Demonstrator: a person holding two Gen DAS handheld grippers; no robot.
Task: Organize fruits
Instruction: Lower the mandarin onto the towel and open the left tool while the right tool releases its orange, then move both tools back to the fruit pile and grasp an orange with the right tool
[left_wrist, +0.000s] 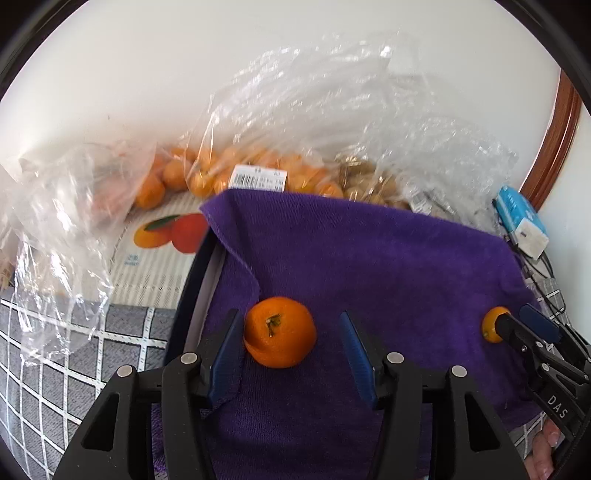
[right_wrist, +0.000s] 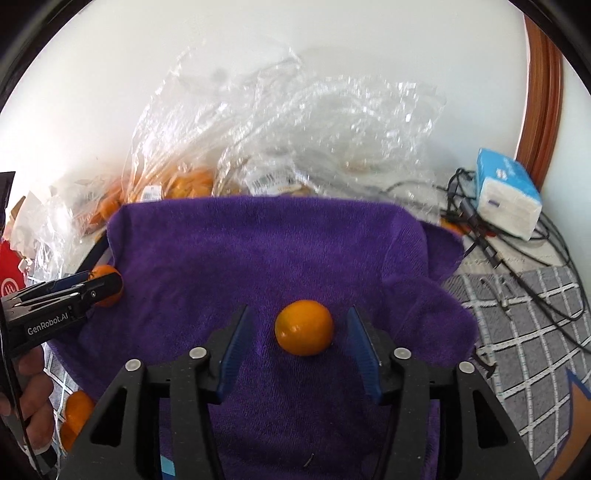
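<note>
A mandarin with a green stem (left_wrist: 280, 332) lies on the purple towel (left_wrist: 369, 258), between the open fingers of my left gripper (left_wrist: 291, 343), close to the left finger. A smaller smooth orange (right_wrist: 303, 327) lies on the towel (right_wrist: 277, 251) between the open fingers of my right gripper (right_wrist: 295, 339), untouched. The right gripper also shows in the left wrist view (left_wrist: 517, 321), around that small orange (left_wrist: 493, 325). The left gripper also shows in the right wrist view (right_wrist: 88, 288), with the mandarin (right_wrist: 105, 284) behind its fingers.
Clear plastic bags of oranges (left_wrist: 207, 173) and brown fruit (left_wrist: 369, 181) lie behind the towel by the white wall. A tissue pack (right_wrist: 506, 195) and black cables (right_wrist: 517, 251) lie at right. Loose oranges (right_wrist: 75, 417) sit on the grey checked cloth (left_wrist: 74, 350) at left.
</note>
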